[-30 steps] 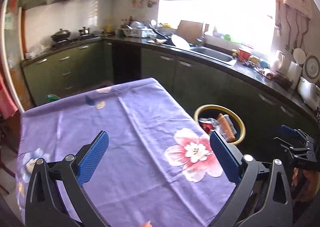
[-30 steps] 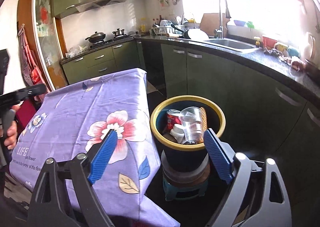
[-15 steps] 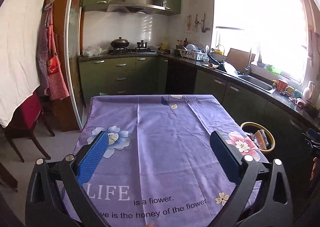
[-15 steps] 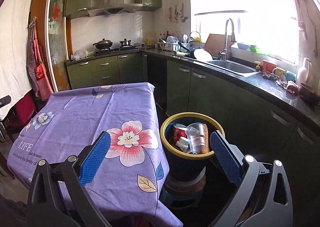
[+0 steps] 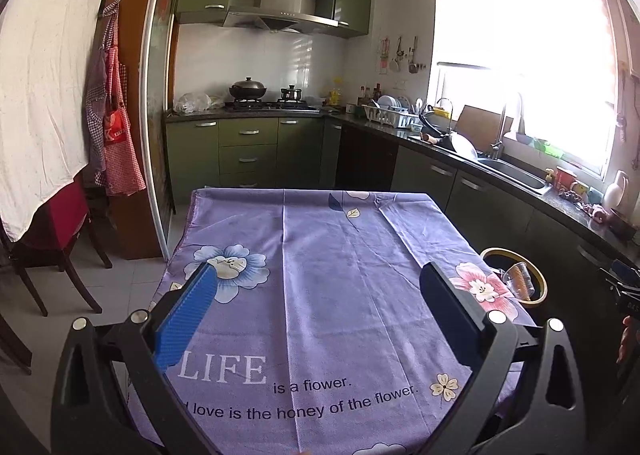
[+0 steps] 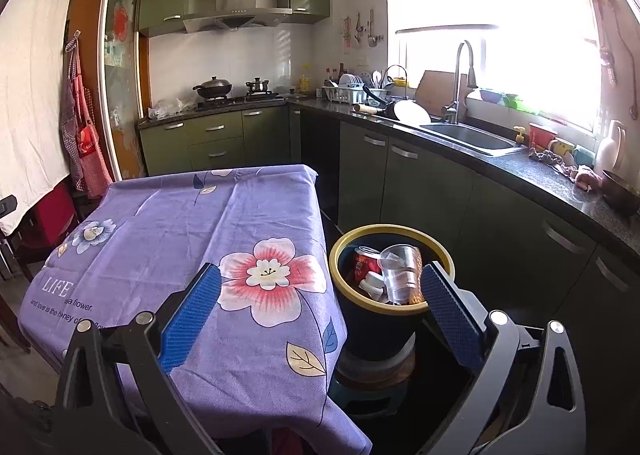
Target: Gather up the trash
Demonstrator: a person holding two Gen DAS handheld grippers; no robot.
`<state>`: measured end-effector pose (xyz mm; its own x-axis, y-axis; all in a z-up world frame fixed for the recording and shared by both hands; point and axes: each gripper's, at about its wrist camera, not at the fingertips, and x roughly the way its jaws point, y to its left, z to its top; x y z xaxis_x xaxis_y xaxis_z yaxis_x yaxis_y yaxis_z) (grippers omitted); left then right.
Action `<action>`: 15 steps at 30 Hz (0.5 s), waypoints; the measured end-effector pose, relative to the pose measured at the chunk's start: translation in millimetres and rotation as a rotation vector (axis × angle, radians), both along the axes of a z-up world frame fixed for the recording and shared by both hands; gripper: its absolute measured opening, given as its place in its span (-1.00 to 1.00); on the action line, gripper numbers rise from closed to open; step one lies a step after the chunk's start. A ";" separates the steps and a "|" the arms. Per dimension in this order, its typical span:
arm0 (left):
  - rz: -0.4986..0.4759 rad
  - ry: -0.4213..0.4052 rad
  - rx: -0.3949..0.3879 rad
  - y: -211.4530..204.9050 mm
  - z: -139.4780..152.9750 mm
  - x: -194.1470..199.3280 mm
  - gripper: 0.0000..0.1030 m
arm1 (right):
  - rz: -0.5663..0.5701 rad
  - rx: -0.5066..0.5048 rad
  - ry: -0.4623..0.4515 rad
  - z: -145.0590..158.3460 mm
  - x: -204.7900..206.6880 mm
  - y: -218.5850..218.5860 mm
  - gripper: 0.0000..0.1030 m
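Both the left gripper [image 5: 318, 307] and right gripper [image 6: 320, 305] are held wide apart, empty. The trash — soda can [image 6: 365, 263], plastic cup [image 6: 399, 273] (others unclear) — is gathered in the yellow-rimmed bin [image 6: 442, 255], right of the purple tablecloth [image 6: 208, 215].

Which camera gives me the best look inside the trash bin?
The right wrist view: the trash bin sits close, its red can and clear cup plain. The left wrist view shows it small at the table's far side.

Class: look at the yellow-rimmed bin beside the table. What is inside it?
Inside the bin lie a red can, a clear plastic cup and a white cap. Anything beneath them is covered.
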<state>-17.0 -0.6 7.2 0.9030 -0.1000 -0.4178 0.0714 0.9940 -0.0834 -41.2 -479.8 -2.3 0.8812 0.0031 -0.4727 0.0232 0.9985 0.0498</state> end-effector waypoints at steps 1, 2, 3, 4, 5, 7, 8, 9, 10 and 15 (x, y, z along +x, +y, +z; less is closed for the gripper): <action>-0.002 -0.001 -0.001 -0.4 0.1 -0.1 0.87 | 0.002 0.001 0.000 0.0 0.3 0.4 0.91; -0.004 -0.001 -0.002 -1.0 0.1 0.1 0.87 | 0.002 0.001 0.000 -0.2 0.5 0.7 0.91; -0.007 0.000 -0.003 -1.6 0.1 0.5 0.87 | 0.003 0.001 0.000 -0.3 0.9 1.2 0.91; -0.008 0.002 -0.002 -2.4 0.2 0.8 0.87 | 0.005 0.002 0.001 -0.7 1.2 1.5 0.91; -0.011 0.004 -0.001 -3.3 0.0 1.3 0.87 | 0.007 0.003 0.003 -0.8 2.1 1.6 0.91; -0.017 0.007 0.000 -4.9 -0.6 2.0 0.87 | 0.006 0.002 0.004 -0.7 3.2 1.4 0.91; -0.019 0.007 0.003 -6.0 -1.0 2.4 0.87 | 0.007 0.003 0.005 -0.7 3.2 1.3 0.91; -0.020 0.008 0.006 -6.9 -1.3 2.6 0.87 | 0.007 0.002 0.004 -0.8 3.2 1.3 0.91; -0.021 0.008 0.006 -7.0 -1.5 2.5 0.87 | 0.007 0.002 0.004 -0.7 3.2 1.2 0.91; -0.023 0.010 0.007 -7.4 -2.2 2.1 0.87 | 0.007 0.003 0.004 -1.1 3.7 0.8 0.91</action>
